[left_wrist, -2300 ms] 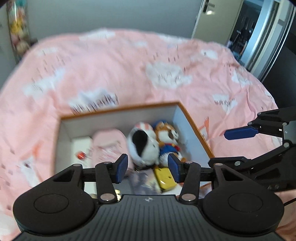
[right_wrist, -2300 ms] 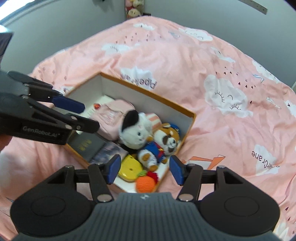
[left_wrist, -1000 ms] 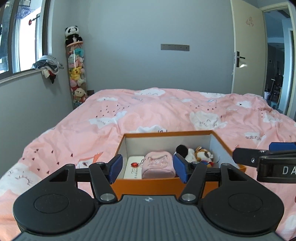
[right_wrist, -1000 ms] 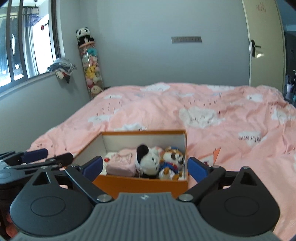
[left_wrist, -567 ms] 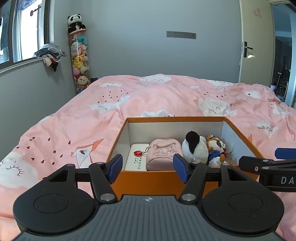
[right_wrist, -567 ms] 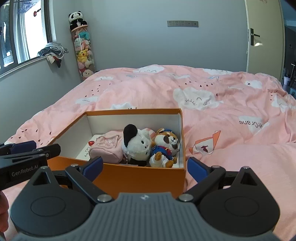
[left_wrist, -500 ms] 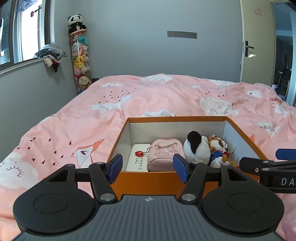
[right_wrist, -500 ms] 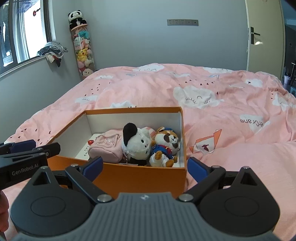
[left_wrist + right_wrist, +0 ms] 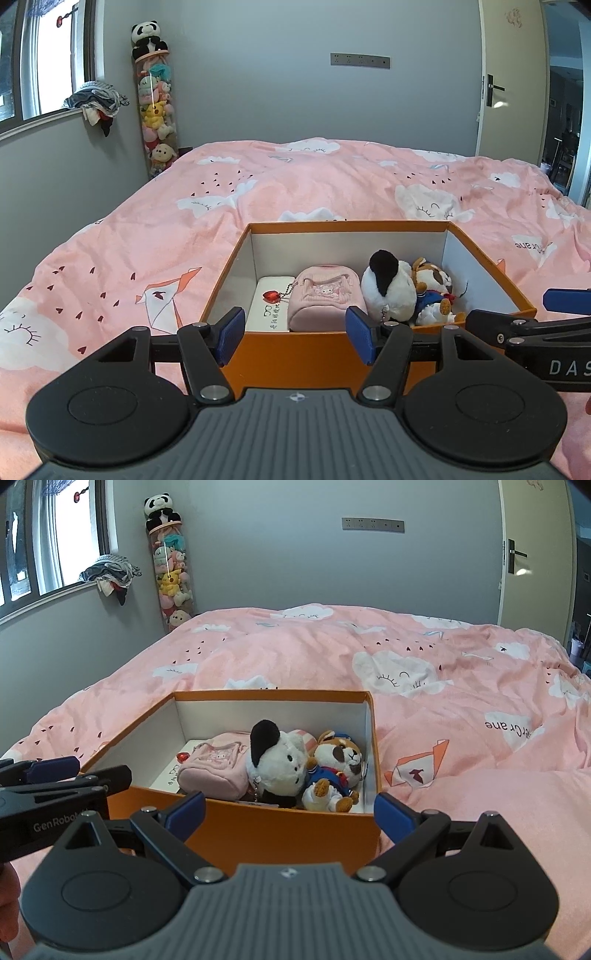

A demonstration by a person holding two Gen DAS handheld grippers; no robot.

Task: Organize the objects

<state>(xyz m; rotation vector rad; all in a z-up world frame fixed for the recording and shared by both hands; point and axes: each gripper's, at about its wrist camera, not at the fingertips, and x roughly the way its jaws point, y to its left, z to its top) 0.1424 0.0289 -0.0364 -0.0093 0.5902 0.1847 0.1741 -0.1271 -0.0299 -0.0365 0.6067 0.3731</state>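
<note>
1. Pink duvet with white cloud prints covers the bed [image 9: 332,184] [image 9: 443,686], which fills most of the room up to the grey wall.
2. Orange cardboard box [image 9: 317,354] [image 9: 288,830] sits open on the near part of the bed, its inside walls white, with both grippers held just in front of its near wall.
3. The left gripper [image 9: 295,336] hovers before the box's near wall, its blue-padded fingers [image 9: 231,334] apart with nothing between them. In the right wrist view it shows from the side at the left edge [image 9: 59,771].
4. The right gripper [image 9: 290,814] hangs by the box's near right corner, its fingers [image 9: 391,818] spread wide and empty. In the left wrist view it reaches in from the right edge [image 9: 517,314].
5. Inside the box, a white plush dog with a black ear [image 9: 388,288] [image 9: 277,760] stands in the middle.
6. A pink pouch [image 9: 325,301] [image 9: 218,768] lies touching the dog's left side, with a red heart charm [image 9: 271,296] [image 9: 181,756] on a chain.
7. A brown-and-white plush dog in a blue outfit [image 9: 432,288] [image 9: 334,771] leans against the white dog on the right, near the box's right wall.
8. A flat white case with printed writing [image 9: 267,310] lies on the box floor at the left, partly under the pouch.
9. A clear tube of small plush toys [image 9: 157,110] [image 9: 171,572], topped by a panda, stands in the far left corner by the window.
</note>
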